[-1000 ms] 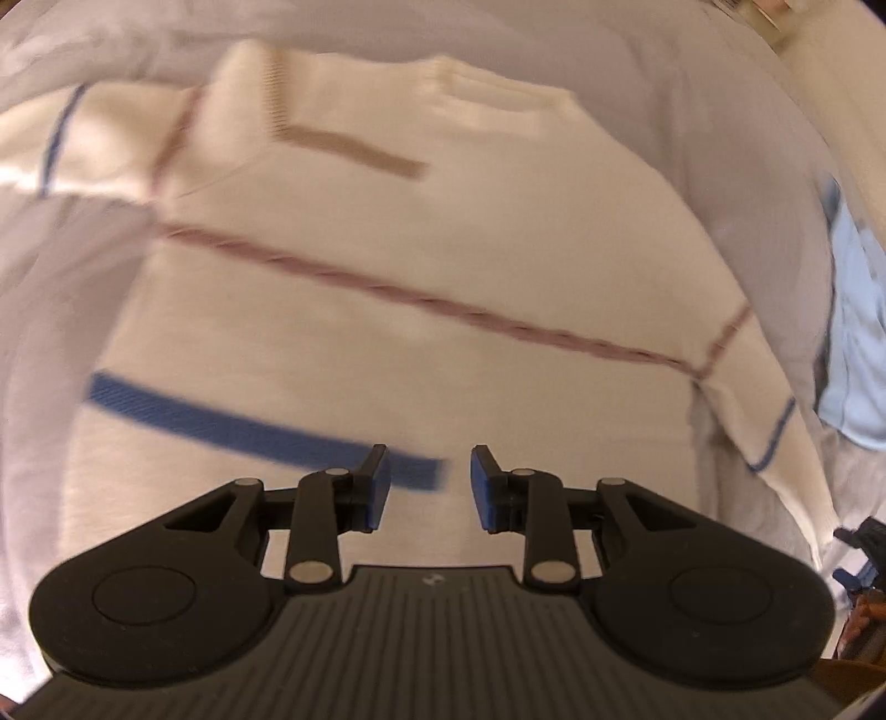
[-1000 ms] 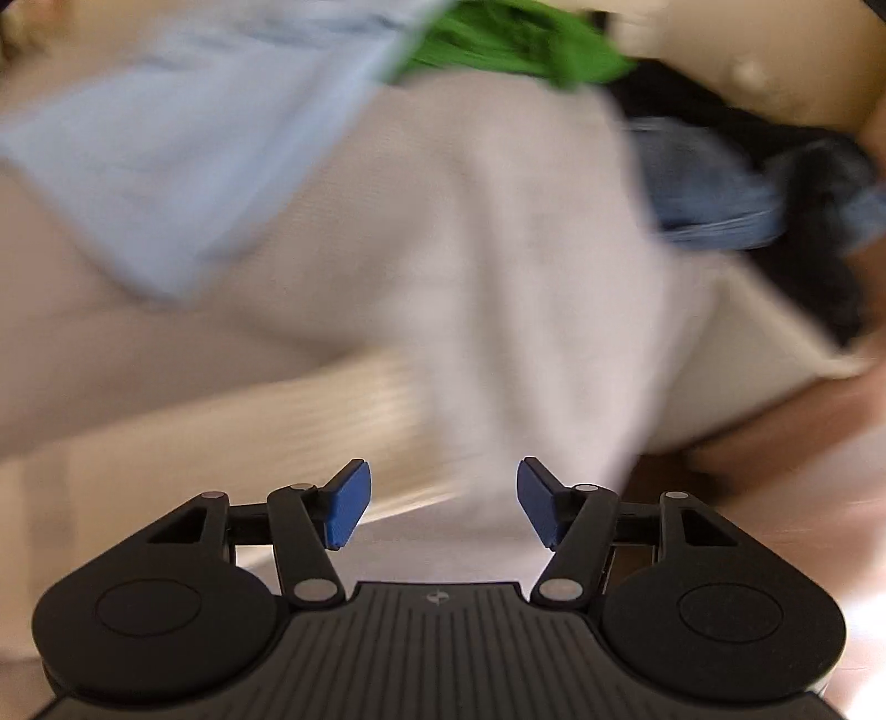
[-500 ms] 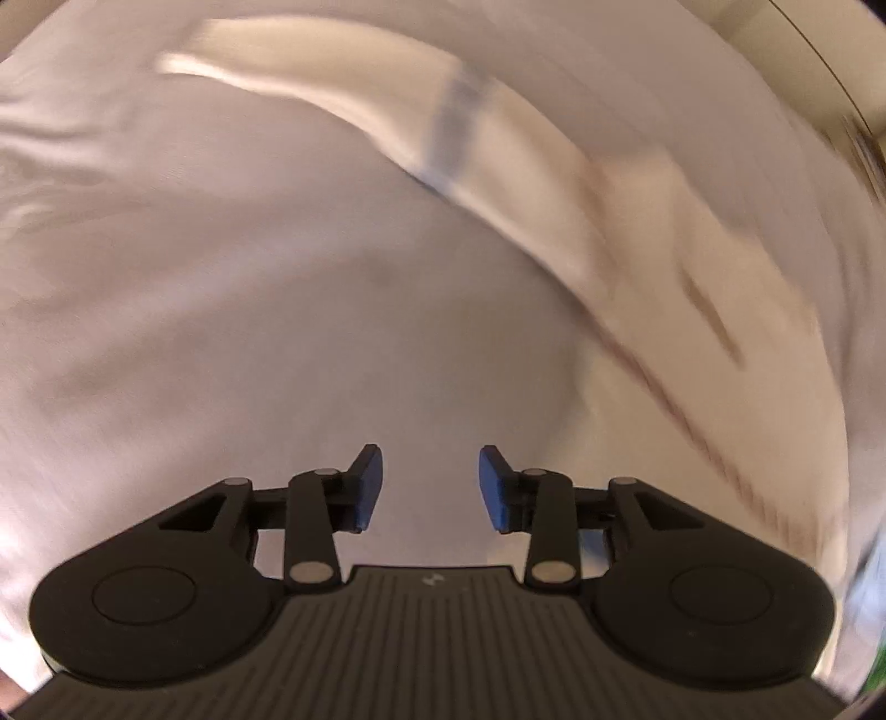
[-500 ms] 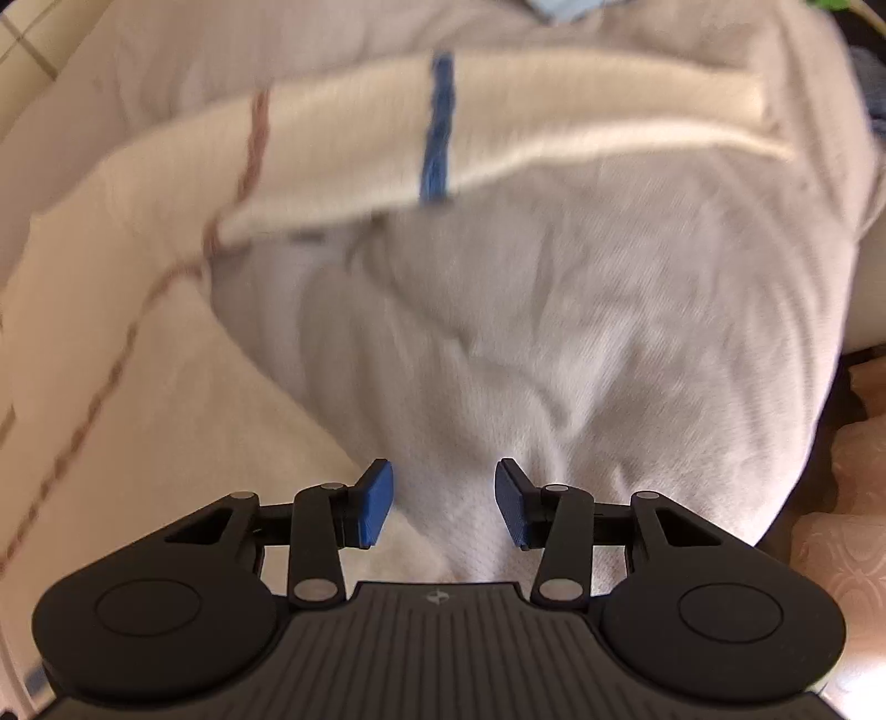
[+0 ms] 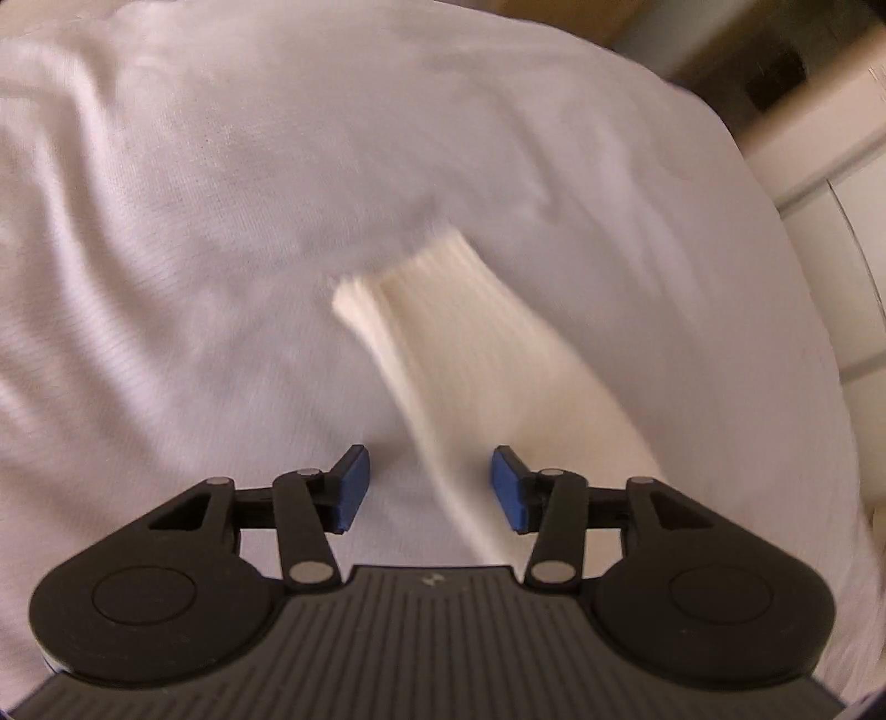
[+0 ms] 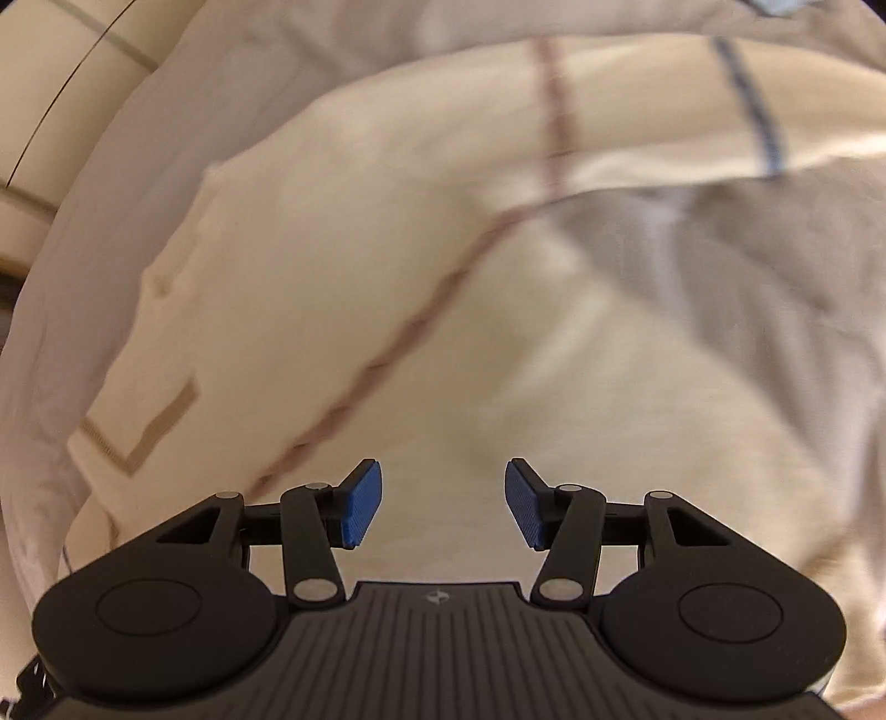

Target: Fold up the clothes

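Observation:
A cream knit sweater lies spread on a pale bed sheet [image 5: 221,221]. In the left wrist view one sleeve [image 5: 470,343] runs from its ribbed cuff [image 5: 398,277] down toward the lower right. My left gripper [image 5: 429,487] hovers over that sleeve, jaws closing, the pads apart and pressing on nothing. The right wrist view shows the sweater body [image 6: 343,266] with a brown stripe [image 6: 421,321] and the other sleeve with a blue stripe [image 6: 758,111]. Over the body my right gripper [image 6: 443,504] is opening, with nothing between its blue pads.
The sheet [image 6: 747,277] is wrinkled to the right of the sweater body. The bed's edge curves along the right in the left wrist view, with pale furniture [image 5: 830,138] beyond it. A light blue garment [image 6: 775,5] peeks in at the top.
The left gripper swung from over the sweater's front to the sleeve cuff. The right gripper swung from the clothes pile, past the sleeve, to the sweater's body. Both stayed empty.

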`<state>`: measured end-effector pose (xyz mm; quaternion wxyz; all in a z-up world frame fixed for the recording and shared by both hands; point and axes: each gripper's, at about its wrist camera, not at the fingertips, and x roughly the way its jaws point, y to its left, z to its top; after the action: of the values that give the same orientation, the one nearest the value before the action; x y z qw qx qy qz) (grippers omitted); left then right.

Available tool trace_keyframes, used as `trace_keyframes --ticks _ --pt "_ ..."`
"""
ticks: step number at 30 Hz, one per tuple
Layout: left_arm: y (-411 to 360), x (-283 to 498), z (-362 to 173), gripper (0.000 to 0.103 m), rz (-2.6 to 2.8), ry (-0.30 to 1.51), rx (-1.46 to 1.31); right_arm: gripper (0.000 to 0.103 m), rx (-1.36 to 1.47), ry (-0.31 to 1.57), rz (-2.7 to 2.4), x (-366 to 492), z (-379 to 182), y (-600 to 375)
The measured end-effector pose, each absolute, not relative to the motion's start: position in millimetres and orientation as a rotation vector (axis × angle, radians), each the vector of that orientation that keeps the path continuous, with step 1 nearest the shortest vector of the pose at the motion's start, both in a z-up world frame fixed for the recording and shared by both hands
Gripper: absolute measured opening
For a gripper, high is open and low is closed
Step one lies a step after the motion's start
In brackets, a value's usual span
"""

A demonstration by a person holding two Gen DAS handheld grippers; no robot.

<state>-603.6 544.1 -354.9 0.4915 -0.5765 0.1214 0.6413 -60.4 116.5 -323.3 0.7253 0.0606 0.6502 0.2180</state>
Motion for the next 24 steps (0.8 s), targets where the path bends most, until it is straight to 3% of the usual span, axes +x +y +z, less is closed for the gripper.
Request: trace_keyframes --ticks 1,2,10,13,17,20,24 --pt "549 -602 -356 0.004 1.56 0.295 -1.384 0.053 0.119 1.438 0.498 -59 -326 128" --pt "551 -599 -353 0.004 1.568 0.315 -1.349 0.053 0.107 1.439 0.512 -58 -328 137" --pt "465 -591 -261 0.004 1.67 0.312 -0.888 0.054 0.121 1.429 0.509 -55 -310 154" --pt "458 -583 -308 0.006 1.687 0.587 -0.816 0.054 0.131 1.433 0.486 -53 -313 150" --pt "465 -570 -361 0.017 1.612 0.869 -0.731 0.055 0.091 1.445 0.487 -54 -322 148" --pt "459 -576 -337 0.03 1.682 0.846 -0.715 0.055 0.035 1.431 0.495 -55 -321 142" --pt "428 -574 -302 0.022 1.661 0.833 -0.791 0.058 -0.039 1.35 0.498 -55 -304 112"
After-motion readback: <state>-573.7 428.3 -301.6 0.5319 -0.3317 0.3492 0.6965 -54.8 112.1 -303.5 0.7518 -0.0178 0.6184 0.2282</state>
